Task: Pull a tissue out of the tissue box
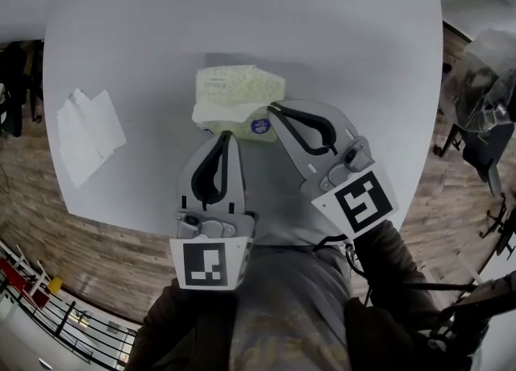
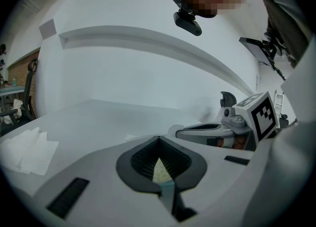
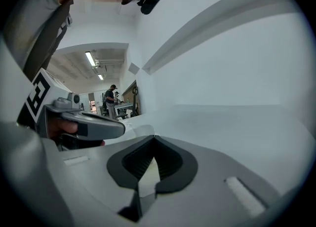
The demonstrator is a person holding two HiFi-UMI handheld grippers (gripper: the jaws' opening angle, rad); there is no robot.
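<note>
Before going for a sheet, take stock: find the tissue box (image 1: pixel 238 97) lying toward the near edge of the desk (image 1: pixel 242 6), about midway between left and right edges, with the left gripper (image 1: pixel 231 136) tipped at its near side and the right gripper (image 1: pixel 272 108) at its near right corner. Read both pairs of fingers as closed tip to tip, nothing seen pinched, only pale pack showing through the loop behind the tips. Pin the light pack with one gripper, part the other's fingers, nip the topmost fold at the opening (not made out from here) and draw up slowly, lest the pack lift or the sheet tear. Steer clear of the loose tissues (image 1: pixel 87 131) near the left edge. Expect nothing legible: round blue sticker (image 1: pixel 260 126) on the near side, faint print on top, both too small to read.
</note>
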